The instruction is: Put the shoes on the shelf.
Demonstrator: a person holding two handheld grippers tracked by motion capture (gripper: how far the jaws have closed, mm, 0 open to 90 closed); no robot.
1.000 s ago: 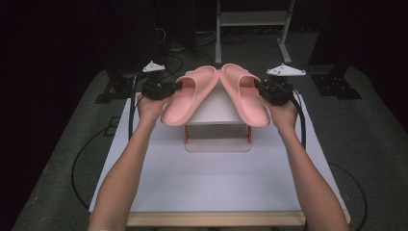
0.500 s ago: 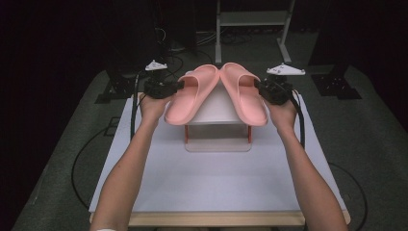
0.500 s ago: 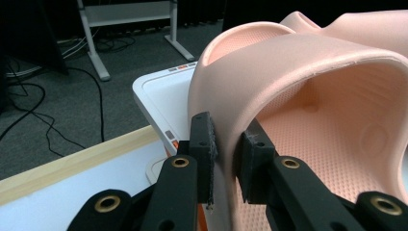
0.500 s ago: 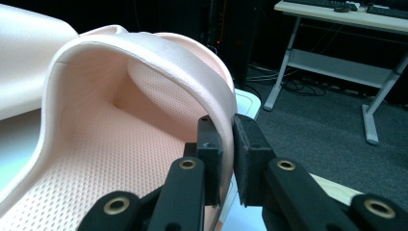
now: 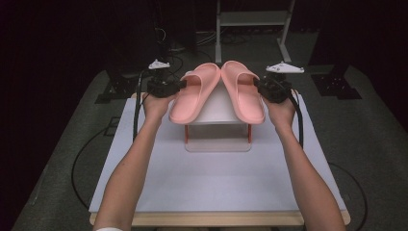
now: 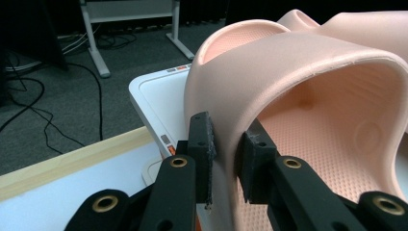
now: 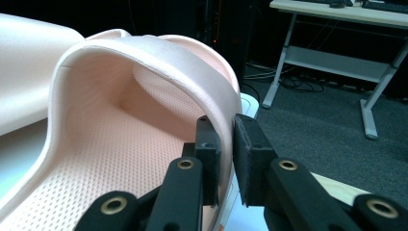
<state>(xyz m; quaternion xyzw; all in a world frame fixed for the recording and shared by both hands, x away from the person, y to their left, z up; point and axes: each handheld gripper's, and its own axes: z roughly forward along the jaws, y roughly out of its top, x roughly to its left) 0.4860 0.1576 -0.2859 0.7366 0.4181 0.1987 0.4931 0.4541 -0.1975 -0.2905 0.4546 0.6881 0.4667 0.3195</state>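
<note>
Two pink slide sandals lean together toe to toe over a small white rack [image 5: 217,107] with orange legs. The left sandal [image 5: 191,93] is pinched at its strap's outer edge by my left gripper [image 5: 179,85], whose jaws are shut on the strap wall [image 6: 226,130] in the left gripper view. My right gripper [image 5: 259,88] is shut on the outer strap edge of the right sandal [image 5: 243,90]; the right gripper view shows the strap [image 7: 226,103] squeezed between the pads.
The rack stands at the back middle of a white board [image 5: 216,178] on a wooden table. Dark floor with cables lies around it, and a white desk frame [image 5: 252,21] stands behind. Bare board stretches in front of the rack.
</note>
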